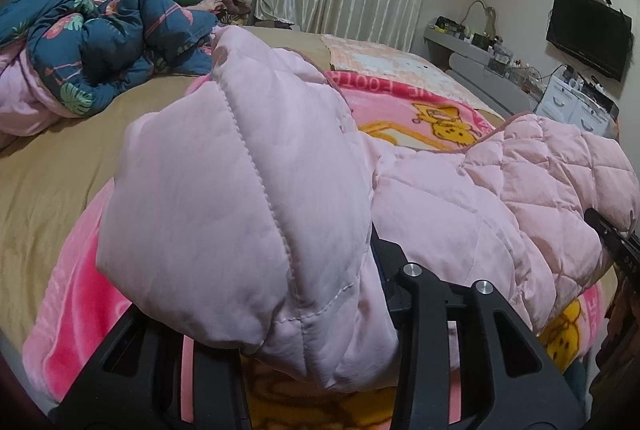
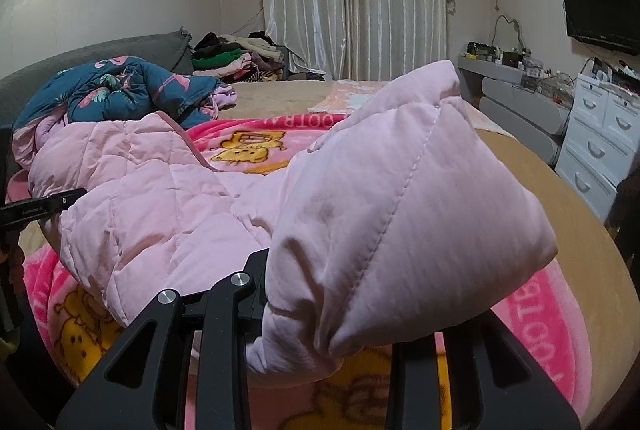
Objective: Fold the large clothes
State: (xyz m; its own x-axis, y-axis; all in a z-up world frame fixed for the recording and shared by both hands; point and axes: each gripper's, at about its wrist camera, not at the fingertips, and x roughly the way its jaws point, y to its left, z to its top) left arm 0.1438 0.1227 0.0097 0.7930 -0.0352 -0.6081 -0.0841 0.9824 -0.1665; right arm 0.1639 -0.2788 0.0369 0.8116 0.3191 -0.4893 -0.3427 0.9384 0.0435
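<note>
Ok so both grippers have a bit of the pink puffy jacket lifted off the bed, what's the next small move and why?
Probably carry both held parts forward and lay them over the jacket's quilted body. The left gripper and right gripper each appear clamped on a smooth padded part of the pink jacket, likely the sleeves, raised above the pink cartoon blanket, while the body lies spread between them.

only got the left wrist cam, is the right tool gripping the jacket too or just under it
Observer: Cannot tell. In the right wrist view, a bunched sleeve of the pink quilted jacket covers the right tool fingertips. The sleeve is raised above the pink cartoon blanket.
Operator: where does my left tool show from that side
Observer: The left tool shows at the far left edge. It is a black bar whose end meets the jacket's quilted body.
</note>
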